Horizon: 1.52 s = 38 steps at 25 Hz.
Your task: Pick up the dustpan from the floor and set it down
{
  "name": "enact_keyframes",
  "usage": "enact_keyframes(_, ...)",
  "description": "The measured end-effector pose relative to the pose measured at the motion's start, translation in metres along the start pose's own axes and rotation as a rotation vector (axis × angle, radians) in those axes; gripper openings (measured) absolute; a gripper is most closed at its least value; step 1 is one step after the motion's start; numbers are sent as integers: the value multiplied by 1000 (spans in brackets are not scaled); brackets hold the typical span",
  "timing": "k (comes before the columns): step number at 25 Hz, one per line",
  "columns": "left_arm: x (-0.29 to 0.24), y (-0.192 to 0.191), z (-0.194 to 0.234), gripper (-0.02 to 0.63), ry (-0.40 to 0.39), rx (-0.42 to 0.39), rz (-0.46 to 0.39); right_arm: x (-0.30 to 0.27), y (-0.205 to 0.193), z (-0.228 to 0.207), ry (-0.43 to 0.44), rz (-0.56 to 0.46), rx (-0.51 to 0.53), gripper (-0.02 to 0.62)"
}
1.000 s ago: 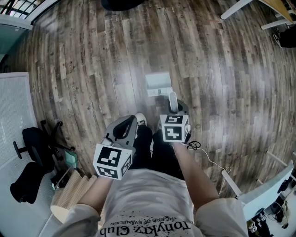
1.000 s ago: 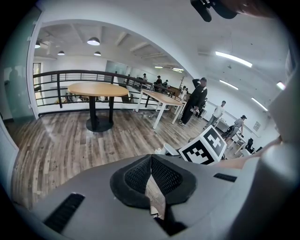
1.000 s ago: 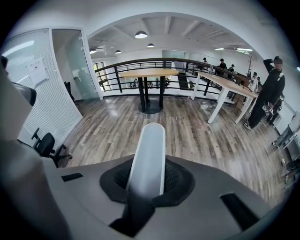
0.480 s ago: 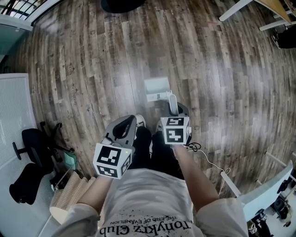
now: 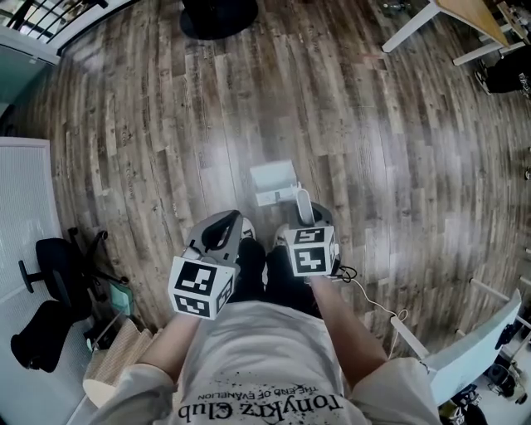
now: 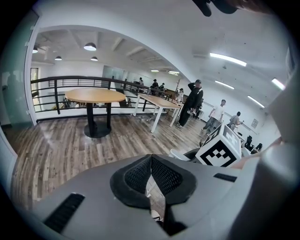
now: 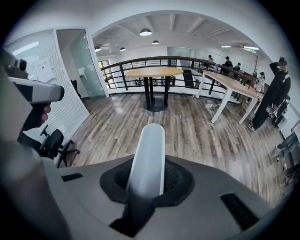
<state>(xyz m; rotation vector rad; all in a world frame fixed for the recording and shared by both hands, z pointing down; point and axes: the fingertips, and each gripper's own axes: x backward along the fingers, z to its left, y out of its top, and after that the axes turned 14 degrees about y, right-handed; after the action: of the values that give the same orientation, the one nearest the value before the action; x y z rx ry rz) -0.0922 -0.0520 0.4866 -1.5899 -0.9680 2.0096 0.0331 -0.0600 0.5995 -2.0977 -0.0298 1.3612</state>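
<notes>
1. The right claw (image 7: 147,182) pinches the dustpan's white handle (image 7: 149,152) between its black pads. The handle's rounded end sticks out past the jaws.
2. In the head view the right claw (image 5: 305,221) sits below the handle (image 5: 304,205). The dustpan's pale pan (image 5: 274,181) shows just beyond that end, a little to the left. Whether the pan touches the floor (image 5: 149,124) I cannot tell.
3. The left claw (image 6: 151,163) has its jaws pressed together with nothing between them.
4. In the head view the left claw (image 5: 239,221) is beside the right one and well short of the pan.
5. The person's shoes (image 5: 247,228) stand between the two claws, near the handle.
6. A round table (image 7: 154,72) stands further off on the wood floor, a black office chair (image 5: 58,266) is at the left, and white table legs (image 5: 406,23) are at the upper right.
</notes>
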Motion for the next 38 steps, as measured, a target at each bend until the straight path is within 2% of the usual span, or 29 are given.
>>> enact_keyframes(20, 34, 17, -23, 23, -35, -60, -65, 82, 22, 24, -8, -60, 70, 78)
enact_keyframes(26, 33, 30, -29, 23, -37, -89, -92, 97, 26, 20, -11, -77, 87, 78)
enact_keyframes(38, 33, 41, -27, 23, -24, -86, -107, 104, 33, 18, -14, -79, 88, 78)
